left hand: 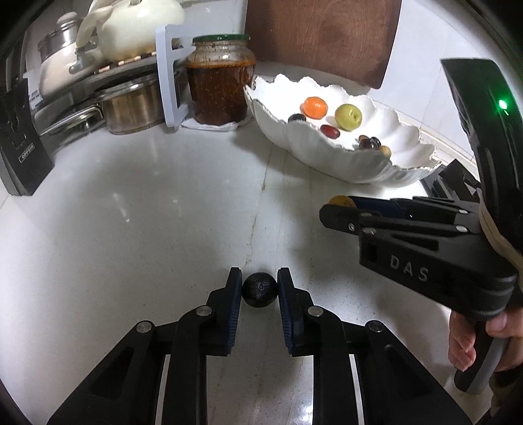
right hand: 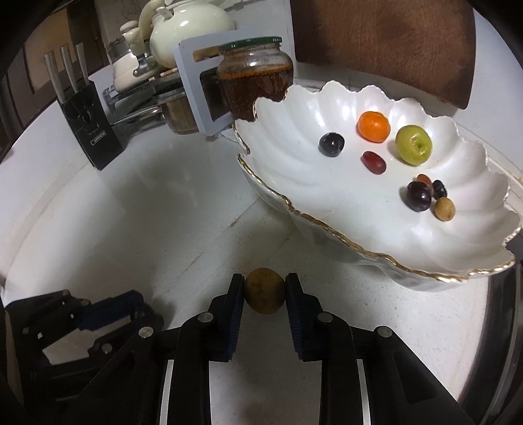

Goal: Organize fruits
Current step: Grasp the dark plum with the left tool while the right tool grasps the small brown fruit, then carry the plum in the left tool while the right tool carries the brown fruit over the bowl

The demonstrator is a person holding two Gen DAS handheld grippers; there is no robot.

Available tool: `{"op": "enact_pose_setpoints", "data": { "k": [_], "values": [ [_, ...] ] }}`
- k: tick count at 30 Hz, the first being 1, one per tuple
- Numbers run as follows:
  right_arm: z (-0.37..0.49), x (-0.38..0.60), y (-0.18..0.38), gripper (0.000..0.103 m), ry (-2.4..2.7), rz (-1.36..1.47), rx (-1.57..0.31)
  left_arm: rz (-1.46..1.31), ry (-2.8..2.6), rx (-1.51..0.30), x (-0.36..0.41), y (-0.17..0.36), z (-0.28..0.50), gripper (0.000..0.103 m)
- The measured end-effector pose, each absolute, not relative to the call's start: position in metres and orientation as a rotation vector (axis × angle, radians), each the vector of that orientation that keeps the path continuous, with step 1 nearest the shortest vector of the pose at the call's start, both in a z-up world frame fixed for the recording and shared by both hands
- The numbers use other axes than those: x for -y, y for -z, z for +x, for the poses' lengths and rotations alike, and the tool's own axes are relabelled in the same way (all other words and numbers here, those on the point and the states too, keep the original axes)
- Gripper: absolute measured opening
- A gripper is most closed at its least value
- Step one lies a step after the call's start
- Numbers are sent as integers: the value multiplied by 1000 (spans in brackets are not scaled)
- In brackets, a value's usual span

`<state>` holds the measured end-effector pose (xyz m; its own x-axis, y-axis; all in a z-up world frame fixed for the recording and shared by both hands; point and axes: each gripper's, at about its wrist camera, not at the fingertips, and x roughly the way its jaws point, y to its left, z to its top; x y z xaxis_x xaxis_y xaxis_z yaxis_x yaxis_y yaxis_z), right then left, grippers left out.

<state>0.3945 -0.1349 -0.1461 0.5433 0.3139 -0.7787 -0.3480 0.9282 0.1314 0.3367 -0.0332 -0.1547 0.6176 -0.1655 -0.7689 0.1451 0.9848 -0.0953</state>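
While both grippers point down at the white stone countertop [left hand: 130,229], each has its pads pressed on a small fruit. The left gripper [left hand: 260,291] pinches a dark, nearly black round fruit [left hand: 260,290] between its blue-padded fingers [left hand: 233,307], the fruit sitting at the fingertips just above the counter. The right gripper [right hand: 264,296] pinches a yellowish-brown round fruit [right hand: 264,294] in the same way, both pads touching its sides; in the left wrist view this gripper [left hand: 340,204] comes in from the right with the fruit showing at its tip, and a hand [left hand: 474,340] grips its handle. Beyond them, toward the back right of the counter, stands a white scalloped bowl [right hand: 327,225] with a gold rim. Inside it lie a small orange [right hand: 373,127], a green round fruit [right hand: 413,144], a dark plum-like fruit [right hand: 331,144], a red oblong fruit [right hand: 373,162], and near the right side a cluster of another dark fruit [right hand: 418,196], a tan round fruit [right hand: 444,209] and two smaller dark pieces too small to name. Left of the bowl stands a glass jar [right hand: 256,81] of reddish-brown contents with a green lid, with a grey rack [right hand: 196,98] just beside it, a cream teapot [right hand: 189,29] and steel pots behind, and a black knife block [right hand: 90,127] further left. A brown wooden cutting board [right hand: 385,42] leans against the wall behind the bowl.
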Motion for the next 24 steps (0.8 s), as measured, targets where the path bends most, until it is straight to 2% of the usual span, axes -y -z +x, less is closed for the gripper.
{"op": "enact_pose_setpoints", "data": {
  "k": [24],
  "values": [
    [336, 159, 89, 27, -307, 8, -792, -30, 269, -738, 41, 97, 314, 23]
  ]
}}
